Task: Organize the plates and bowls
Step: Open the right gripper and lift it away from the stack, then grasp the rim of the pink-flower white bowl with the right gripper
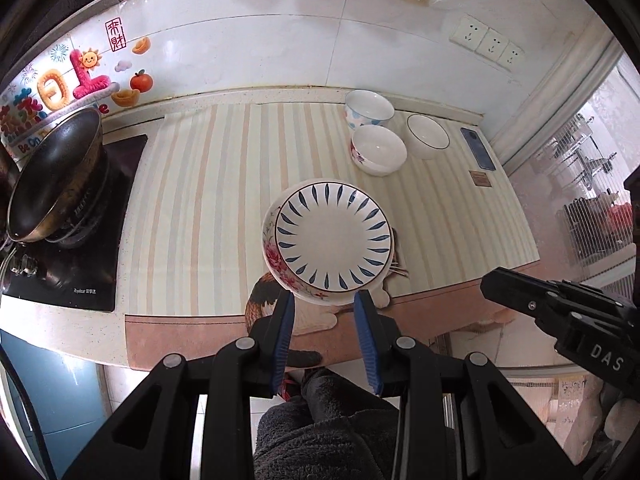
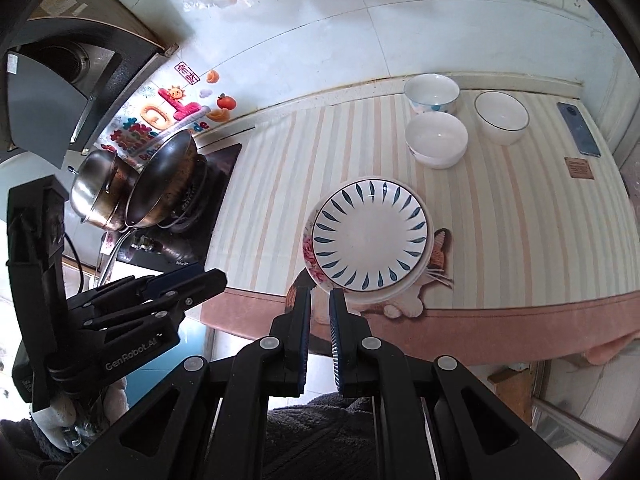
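Observation:
A white plate with blue leaf marks [image 1: 334, 236] lies on top of a plate with a pink flower rim [image 1: 276, 258], near the front of the striped mat [image 1: 200, 208]. The stack also shows in the right wrist view [image 2: 370, 236]. Three white bowls stand at the back right: a dotted one [image 1: 369, 111], a flowered one [image 1: 378, 149] and a blue-rimmed one [image 1: 427, 135]. My left gripper [image 1: 325, 300] is open and empty, just in front of the stack. My right gripper [image 2: 320, 294] is nearly closed and empty, in front of the stack's left edge.
A dark wok [image 1: 56, 172] sits on the stove [image 1: 72, 272] at the left, with a steel pot [image 2: 100, 184] beside it. A phone [image 1: 477, 148] lies at the mat's right edge. The tiled wall [image 1: 280, 48] carries sockets [image 1: 486, 42]. The counter's front edge is below my grippers.

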A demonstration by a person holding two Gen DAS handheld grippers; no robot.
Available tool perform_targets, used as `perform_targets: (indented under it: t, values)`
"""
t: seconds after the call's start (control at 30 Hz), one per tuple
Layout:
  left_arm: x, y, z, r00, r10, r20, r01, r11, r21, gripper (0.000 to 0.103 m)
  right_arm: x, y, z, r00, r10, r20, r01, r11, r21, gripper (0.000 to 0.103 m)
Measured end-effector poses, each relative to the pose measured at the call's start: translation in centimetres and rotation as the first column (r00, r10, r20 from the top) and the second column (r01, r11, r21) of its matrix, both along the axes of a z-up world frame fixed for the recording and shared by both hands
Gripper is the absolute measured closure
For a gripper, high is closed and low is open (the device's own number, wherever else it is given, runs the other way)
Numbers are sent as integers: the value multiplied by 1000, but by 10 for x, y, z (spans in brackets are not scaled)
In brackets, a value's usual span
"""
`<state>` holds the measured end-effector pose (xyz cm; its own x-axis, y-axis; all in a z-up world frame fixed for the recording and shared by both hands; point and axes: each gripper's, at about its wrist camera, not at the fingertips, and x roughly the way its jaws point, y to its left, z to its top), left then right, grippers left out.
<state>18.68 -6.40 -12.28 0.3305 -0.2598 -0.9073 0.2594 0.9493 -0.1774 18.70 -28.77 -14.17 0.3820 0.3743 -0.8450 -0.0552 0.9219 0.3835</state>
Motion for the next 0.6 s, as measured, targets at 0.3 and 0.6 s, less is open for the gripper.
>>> perform_targets:
  t: [0.3, 0.6]
  values:
    - [19, -18, -14, 999, 41, -16, -40, 999, 14, 69, 1, -24, -22, 997, -46, -67, 51, 996, 73, 83]
    - [111, -53, -55, 982, 172, -82, -174, 985, -14, 69, 67, -83, -58, 993, -78, -84, 88, 989, 120, 46]
